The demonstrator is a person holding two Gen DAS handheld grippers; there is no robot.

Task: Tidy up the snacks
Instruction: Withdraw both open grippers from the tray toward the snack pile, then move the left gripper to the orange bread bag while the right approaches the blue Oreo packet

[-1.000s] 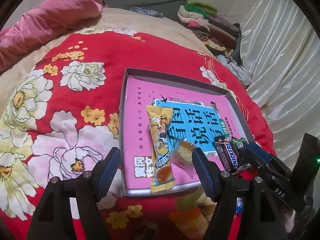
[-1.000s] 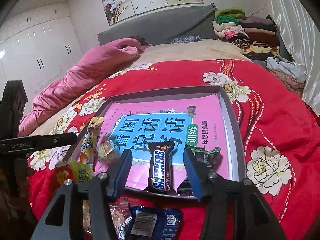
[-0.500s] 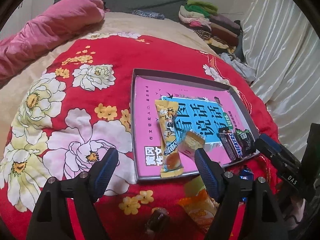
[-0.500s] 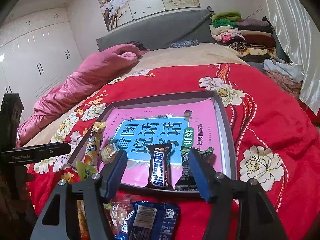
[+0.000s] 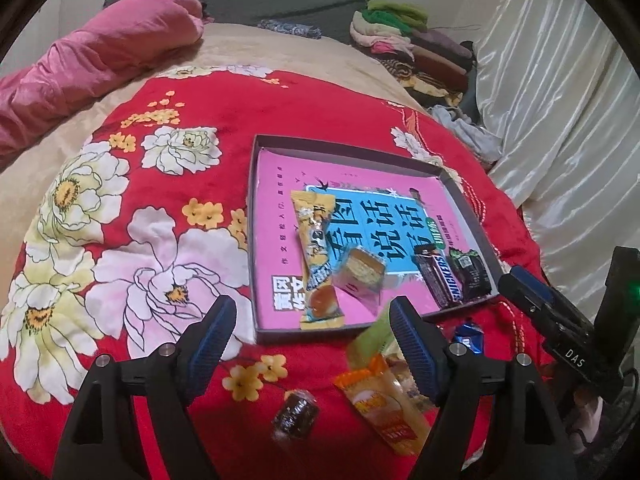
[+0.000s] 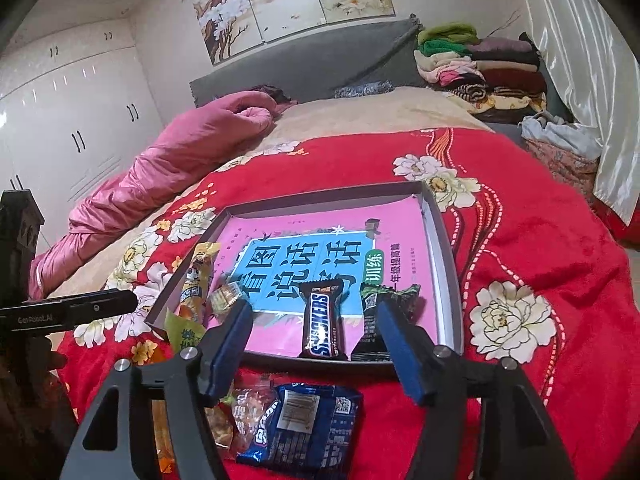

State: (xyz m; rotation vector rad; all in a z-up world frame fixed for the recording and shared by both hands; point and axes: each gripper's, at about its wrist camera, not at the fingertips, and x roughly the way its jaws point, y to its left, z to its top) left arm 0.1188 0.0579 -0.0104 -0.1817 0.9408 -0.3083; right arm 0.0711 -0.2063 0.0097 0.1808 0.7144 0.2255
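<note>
The snacks are being gathered into a shallow grey tray (image 5: 253, 216) that sits on a red flowered blanket (image 5: 132, 184) on a bed, its floor lined with a pink and blue booklet (image 6: 352, 224). 4 snacks already lie in it, lined up along the near edge, probably so the rest of the floor stays free for what is still outside. From left to right in the left wrist view these are a long yellow packet (image 5: 318, 264), a small clear-wrapped cake square (image 5: 360, 274) leaning against it, a brown chocolate bar (image 5: 438, 276) and a dark green-topped packet (image 5: 470, 272) just beside the bar. Still loose on the blanket in front of the tray are an orange packet (image 5: 384, 400), a small dark wrapped sweet (image 5: 296, 414) and a blue packet (image 6: 308, 420), so the job looks roughly half done. The left gripper (image 5: 312, 344) hangs above the near tray edge with its jaws wide apart and nothing between them. The right gripper (image 6: 316, 344) points at the chocolate bar and green packet; its jaws are opening and the pads press on nothing, the bar lying flat on the booklet beyond them. Both tools look free to go for the loose packets next.
</note>
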